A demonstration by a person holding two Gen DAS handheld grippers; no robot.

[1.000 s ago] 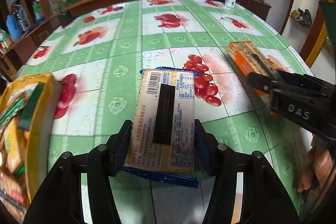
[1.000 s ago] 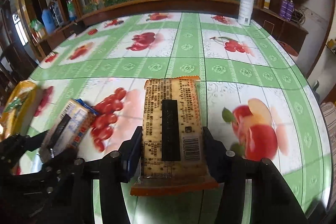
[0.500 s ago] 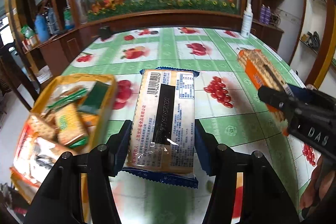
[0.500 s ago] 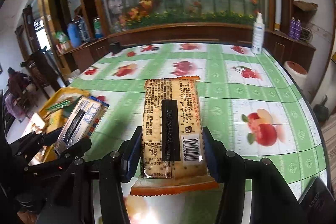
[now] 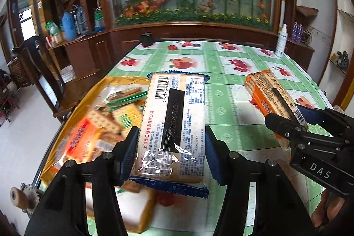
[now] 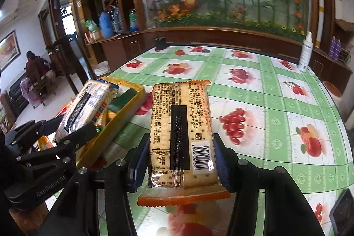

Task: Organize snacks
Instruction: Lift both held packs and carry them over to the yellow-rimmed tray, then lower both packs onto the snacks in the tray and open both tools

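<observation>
The table [image 5: 232,103], covered in a green-and-white checked cloth with fruit prints, is carrying a yellow tray [image 5: 124,80] at its left edge. The tray is holding mixed cracker and biscuit packets, blurred in the left wrist view. The left gripper [image 5: 171,155] is clamping a blue-trimmed cracker packet [image 5: 174,125] by its long sides, pads pressing in, and holding it in the air over the tray's near right part; white label, barcode and a black strip are facing up. The right gripper [image 6: 181,164] is squeezing an orange-trimmed cracker packet [image 6: 180,138] the same way, above the cloth just right of the tray; its clear wrapper is showing pale perforated crackers.
</observation>
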